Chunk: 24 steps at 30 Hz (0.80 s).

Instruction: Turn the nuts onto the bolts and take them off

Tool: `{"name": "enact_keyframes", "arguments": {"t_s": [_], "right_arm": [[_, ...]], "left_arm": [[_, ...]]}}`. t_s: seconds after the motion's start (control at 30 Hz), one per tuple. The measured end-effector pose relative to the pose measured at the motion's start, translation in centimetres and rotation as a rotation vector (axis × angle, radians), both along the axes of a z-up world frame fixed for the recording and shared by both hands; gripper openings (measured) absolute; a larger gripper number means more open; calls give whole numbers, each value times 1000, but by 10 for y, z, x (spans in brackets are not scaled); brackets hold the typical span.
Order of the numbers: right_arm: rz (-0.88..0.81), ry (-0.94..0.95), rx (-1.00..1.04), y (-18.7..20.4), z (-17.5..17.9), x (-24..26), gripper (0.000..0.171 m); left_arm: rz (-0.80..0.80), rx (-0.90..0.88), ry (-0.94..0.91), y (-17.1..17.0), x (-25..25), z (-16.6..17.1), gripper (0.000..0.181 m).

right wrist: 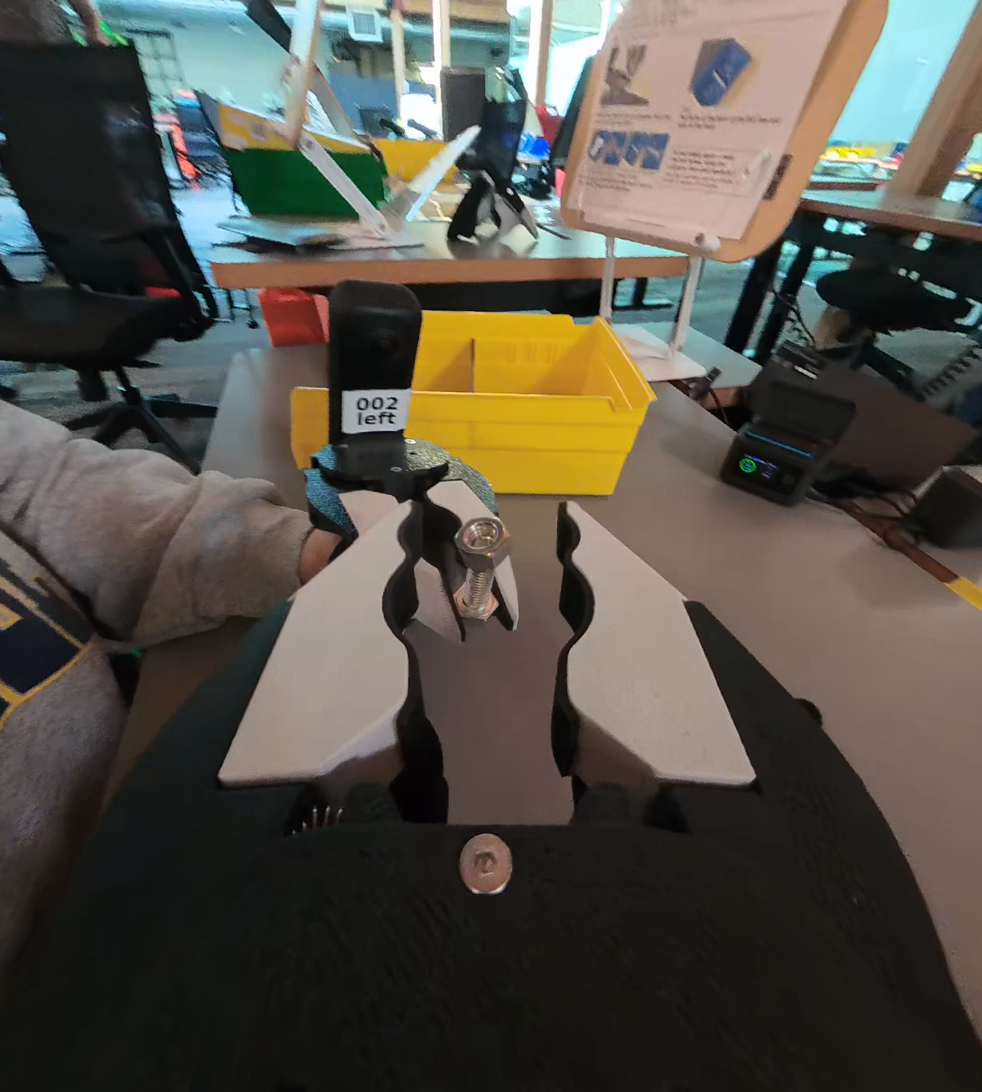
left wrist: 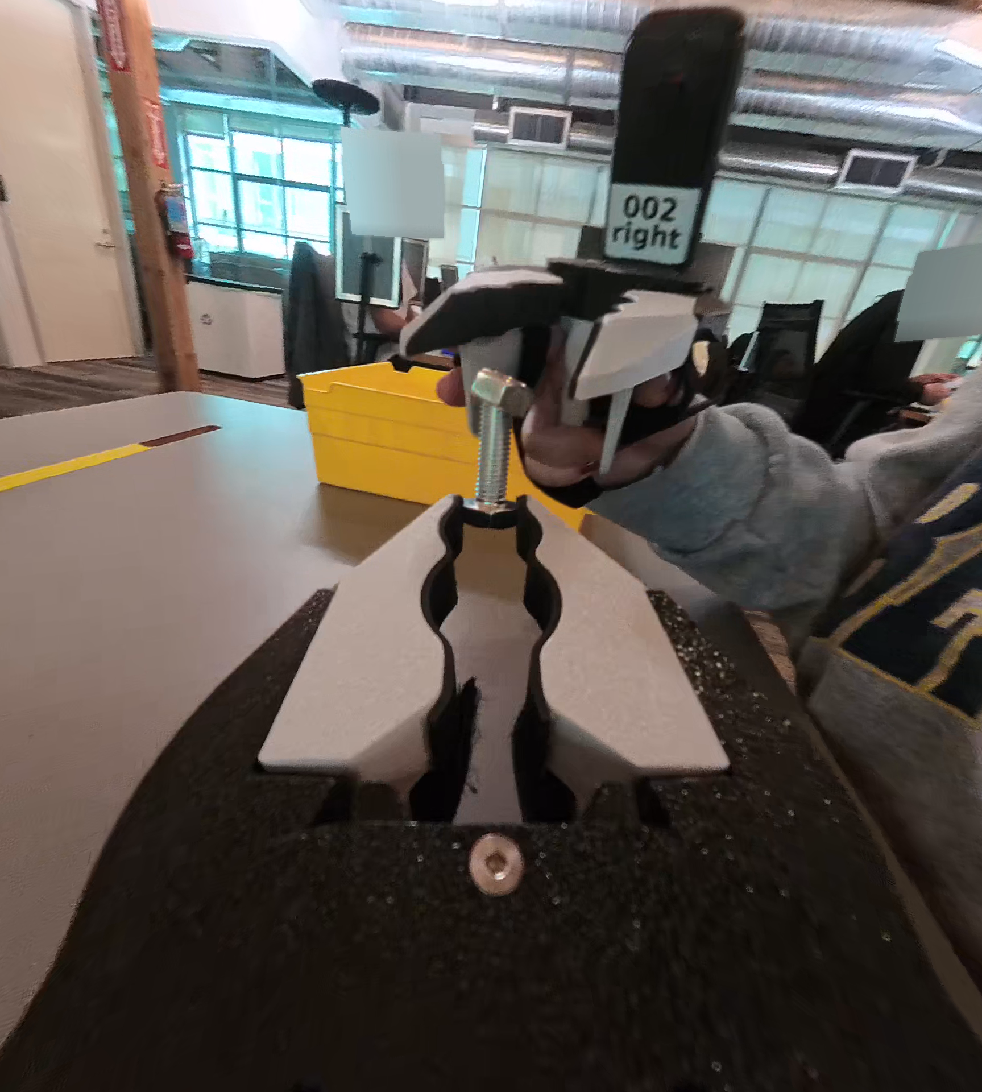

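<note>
My left gripper [left wrist: 489, 508] is shut on a silver nut [left wrist: 491, 515] at its fingertips. A silver bolt [left wrist: 495, 449] stands upright in the nut, hex head on top. My right gripper [left wrist: 541, 431] hangs above and behind it, open, with one finger [left wrist: 485, 360] right beside the bolt head. In the right wrist view my right gripper [right wrist: 485, 514] is wide open. The bolt [right wrist: 479, 567] and nut [right wrist: 475, 605] lie between its fingers, untouched, held by the left gripper [right wrist: 476, 614].
A yellow bin [right wrist: 535, 437] with a divider stands on the grey table [left wrist: 122, 591] just behind both grippers. A small black printer [right wrist: 772, 467] and a dark box sit at the right. A sheet on a stand [right wrist: 695, 118] rises behind. Yellow tape [left wrist: 45, 470] crosses the table. Left tips to right tips: about 5 centimeters.
</note>
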State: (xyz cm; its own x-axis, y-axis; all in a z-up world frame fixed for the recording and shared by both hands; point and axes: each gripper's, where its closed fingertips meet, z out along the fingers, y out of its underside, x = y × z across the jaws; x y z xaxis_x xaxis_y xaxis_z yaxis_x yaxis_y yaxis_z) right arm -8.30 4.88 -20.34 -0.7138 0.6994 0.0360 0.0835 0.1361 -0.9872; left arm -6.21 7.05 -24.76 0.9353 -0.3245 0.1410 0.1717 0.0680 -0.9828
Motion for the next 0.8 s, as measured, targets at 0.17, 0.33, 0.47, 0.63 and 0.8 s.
{"name": "enact_keyframes", "arguments": {"t_s": [0.17, 0.33, 0.47, 0.63, 0.8], "right_arm": [[94, 81, 0, -3, 2, 11, 40], [137, 128, 78, -7, -3, 18, 30], [174, 123, 69, -9, -4, 22, 16], [289, 91, 24, -15, -2, 35, 16], [402, -37, -71, -18, -5, 43, 16]], "left_arm": [[-68, -7, -12, -1, 9, -1, 16], [-124, -6, -20, -3, 17, 0, 16], [-165, 0, -14, -5, 23, 1, 15], [-267, 6, -18, -11, 35, 2, 15], [-348, -14, -33, -14, 45, 0, 16]]}}
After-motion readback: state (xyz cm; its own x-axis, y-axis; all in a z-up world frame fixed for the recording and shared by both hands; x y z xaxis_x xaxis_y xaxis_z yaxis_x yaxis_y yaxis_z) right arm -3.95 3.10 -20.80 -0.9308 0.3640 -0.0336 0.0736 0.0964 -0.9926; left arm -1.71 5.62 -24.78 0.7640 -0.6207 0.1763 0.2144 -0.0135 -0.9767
